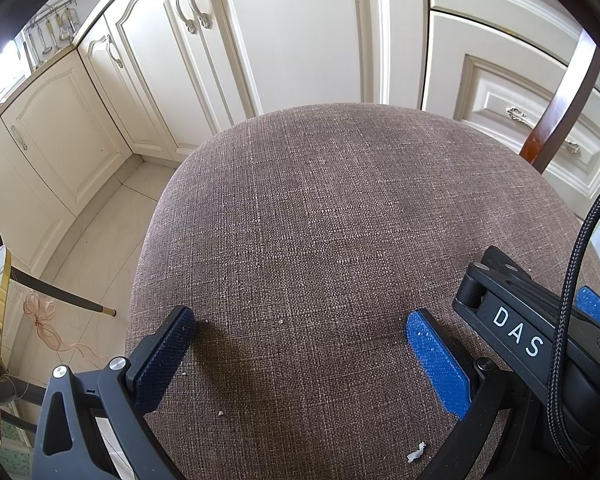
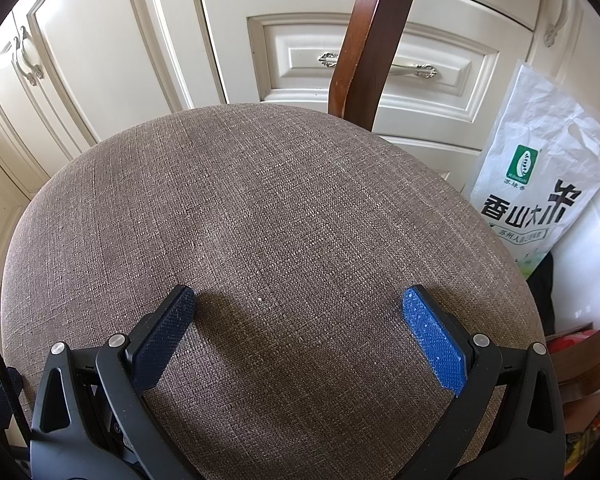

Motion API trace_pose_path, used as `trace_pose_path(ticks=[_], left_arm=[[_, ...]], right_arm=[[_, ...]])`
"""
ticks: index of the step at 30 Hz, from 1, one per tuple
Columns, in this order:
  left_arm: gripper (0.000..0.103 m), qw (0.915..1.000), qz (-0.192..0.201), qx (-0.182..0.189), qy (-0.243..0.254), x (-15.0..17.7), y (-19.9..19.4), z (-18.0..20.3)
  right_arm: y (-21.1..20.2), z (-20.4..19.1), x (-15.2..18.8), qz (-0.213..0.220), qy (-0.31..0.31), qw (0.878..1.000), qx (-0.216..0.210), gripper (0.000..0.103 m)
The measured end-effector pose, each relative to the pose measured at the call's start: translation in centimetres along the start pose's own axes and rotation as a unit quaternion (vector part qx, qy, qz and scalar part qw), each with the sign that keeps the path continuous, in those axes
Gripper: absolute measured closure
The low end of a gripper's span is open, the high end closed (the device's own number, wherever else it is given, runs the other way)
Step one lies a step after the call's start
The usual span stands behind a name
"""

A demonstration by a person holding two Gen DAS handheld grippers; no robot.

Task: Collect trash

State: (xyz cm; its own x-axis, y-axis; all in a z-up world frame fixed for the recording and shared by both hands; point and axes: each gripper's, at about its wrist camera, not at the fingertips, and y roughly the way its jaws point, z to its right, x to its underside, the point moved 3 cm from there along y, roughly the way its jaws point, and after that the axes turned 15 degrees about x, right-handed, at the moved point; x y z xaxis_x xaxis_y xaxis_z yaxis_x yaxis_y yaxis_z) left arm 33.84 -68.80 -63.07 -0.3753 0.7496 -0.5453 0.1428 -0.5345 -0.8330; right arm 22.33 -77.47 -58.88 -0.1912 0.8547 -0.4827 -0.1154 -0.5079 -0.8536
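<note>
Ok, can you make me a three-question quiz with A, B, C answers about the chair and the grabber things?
1. Where does the white paper scrap lie?
A. on the floor
B. on the chair seat
C. in a drawer

2. What colour are the gripper finger pads?
A. blue
B. red
C. yellow

3. How is the right gripper?
A. shut on paper
B. shut on nothing
C. open

Answers: 1 B, the scrap sits on the brown fabric near the left gripper. 2 A, the pads show blue in both views. 3 C, its fingers stand wide apart with bare seat between them.
</note>
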Motion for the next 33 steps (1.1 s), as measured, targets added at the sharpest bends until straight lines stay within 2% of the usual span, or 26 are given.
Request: trace_pose_path(ticks=[33], left_arm=[[0.0,1.0,0.001,-0.006,-0.003,0.12,-0.15,0.12]], right_arm=[[0.0,-0.05,-0.04,-0.001,0.0,1.0,0.0,0.0]])
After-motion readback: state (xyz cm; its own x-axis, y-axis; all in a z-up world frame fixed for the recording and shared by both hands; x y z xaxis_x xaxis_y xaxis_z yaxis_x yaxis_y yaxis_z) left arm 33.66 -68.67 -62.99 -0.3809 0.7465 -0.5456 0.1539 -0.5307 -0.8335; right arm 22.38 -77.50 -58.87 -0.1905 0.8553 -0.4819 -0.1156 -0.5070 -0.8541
